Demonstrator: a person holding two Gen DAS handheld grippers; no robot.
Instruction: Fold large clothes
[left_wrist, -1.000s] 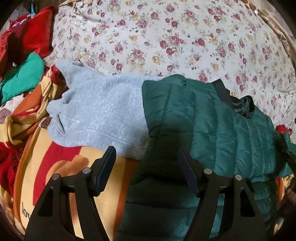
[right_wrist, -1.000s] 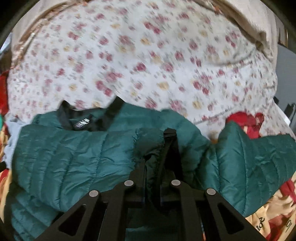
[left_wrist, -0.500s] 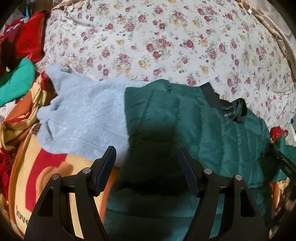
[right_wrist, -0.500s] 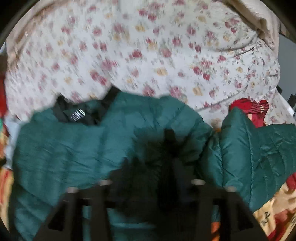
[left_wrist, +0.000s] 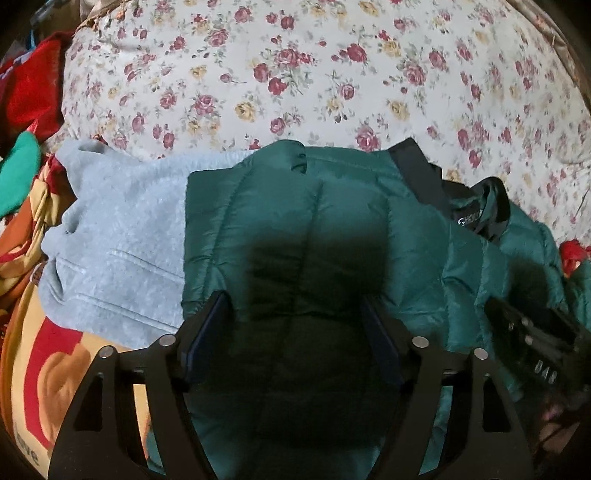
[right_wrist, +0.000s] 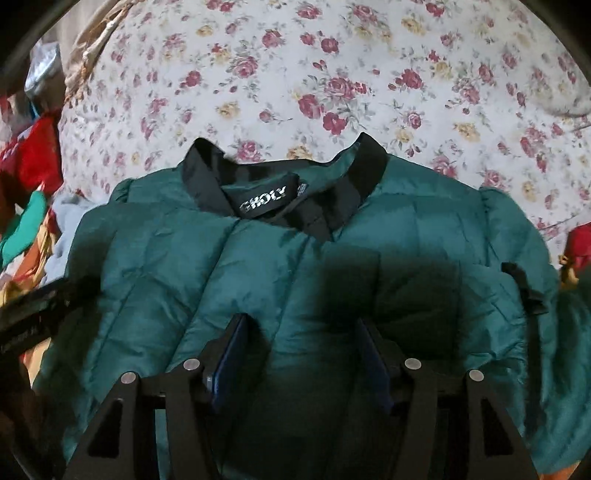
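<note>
A dark green quilted puffer jacket (left_wrist: 332, 229) with a black collar (right_wrist: 354, 173) and a label lies on the floral bedspread, both sleeves folded onto its front. It fills the right wrist view (right_wrist: 258, 266). My left gripper (left_wrist: 295, 302) is open and empty just above its left part. My right gripper (right_wrist: 301, 328) is open and empty above its middle, below the collar. The right gripper's body also shows at the right edge of the left wrist view (left_wrist: 532, 339).
A light grey sweatshirt (left_wrist: 118, 236) lies under the jacket's left side. A red, orange and yellow blanket (left_wrist: 44, 354) lies at the lower left, with red (left_wrist: 33, 88) and bright green (left_wrist: 18, 173) clothes beyond. The floral bedspread (left_wrist: 314, 74) stretches behind.
My right gripper was shut on a fold of the jacket's sleeve; it has let go and now stands open, with the sleeve laid on the jacket's front. My left gripper has shifted right over the jacket.
</note>
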